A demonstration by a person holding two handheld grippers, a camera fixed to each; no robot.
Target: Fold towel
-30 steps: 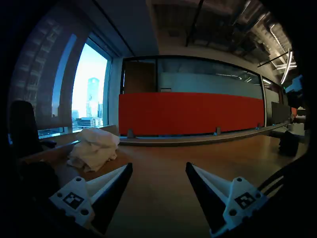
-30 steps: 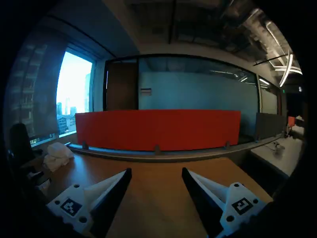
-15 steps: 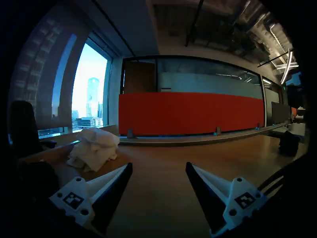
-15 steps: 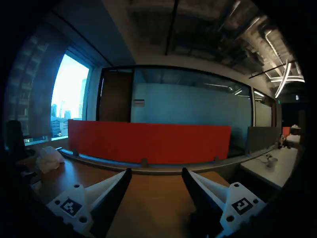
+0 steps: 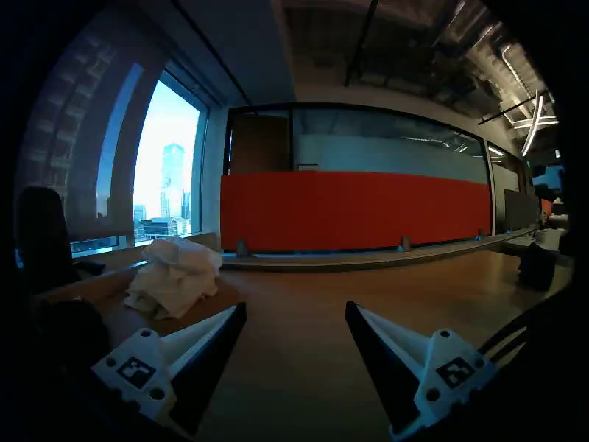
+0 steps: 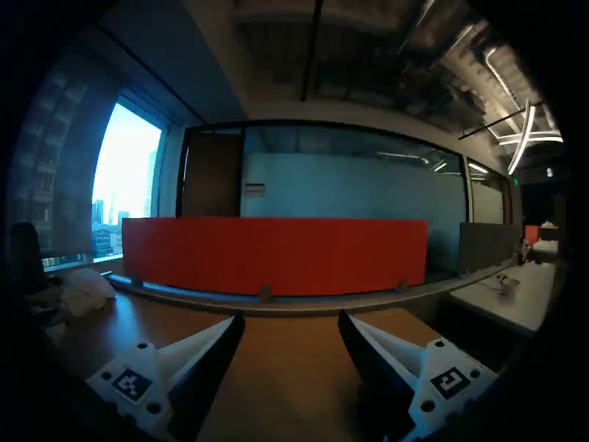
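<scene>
White crumpled towel (image 5: 175, 276) lies on the wooden table (image 5: 309, 361), just ahead and to the left of the left gripper (image 5: 294, 306), not touching it. The left gripper and the right gripper (image 6: 291, 317) gape wide, holding nothing.

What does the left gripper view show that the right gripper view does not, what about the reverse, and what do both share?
Left gripper view: a dark lump on the table, at its right end. Right gripper view: a white desk beyond the table's right edge. Both: the crumpled towel, red divider and window; the left tool and right tool are open.
</scene>
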